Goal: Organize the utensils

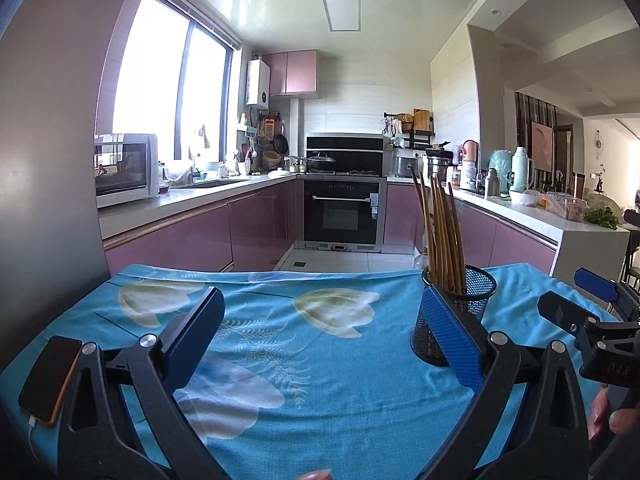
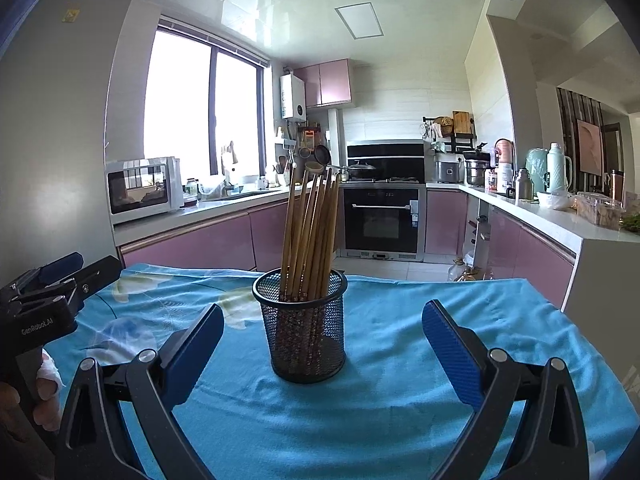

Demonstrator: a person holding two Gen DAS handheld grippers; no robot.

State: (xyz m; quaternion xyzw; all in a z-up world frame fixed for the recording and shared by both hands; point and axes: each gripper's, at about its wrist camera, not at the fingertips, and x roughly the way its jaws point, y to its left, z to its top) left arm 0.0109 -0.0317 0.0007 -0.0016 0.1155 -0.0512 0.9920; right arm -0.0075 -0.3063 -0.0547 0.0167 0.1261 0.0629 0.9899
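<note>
Right wrist view: chopsticks (image 2: 308,224) stand in a mesh cup (image 2: 306,332) on the blue cloth (image 2: 400,380), between the right gripper (image 2: 322,320)'s spread fingers (untouched). Left gripper (image 1: 324,312) gapes wide too, empty, cup just beyond its right finger.

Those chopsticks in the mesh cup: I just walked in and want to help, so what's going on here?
A person holds a gripper in each hand over a table with a blue cloth. The chopsticks all stand in the black mesh cup. The right gripper is open, facing the cup without touching it. The left gripper is open too, holding nothing. A phone lies at the cloth's left edge.
</note>
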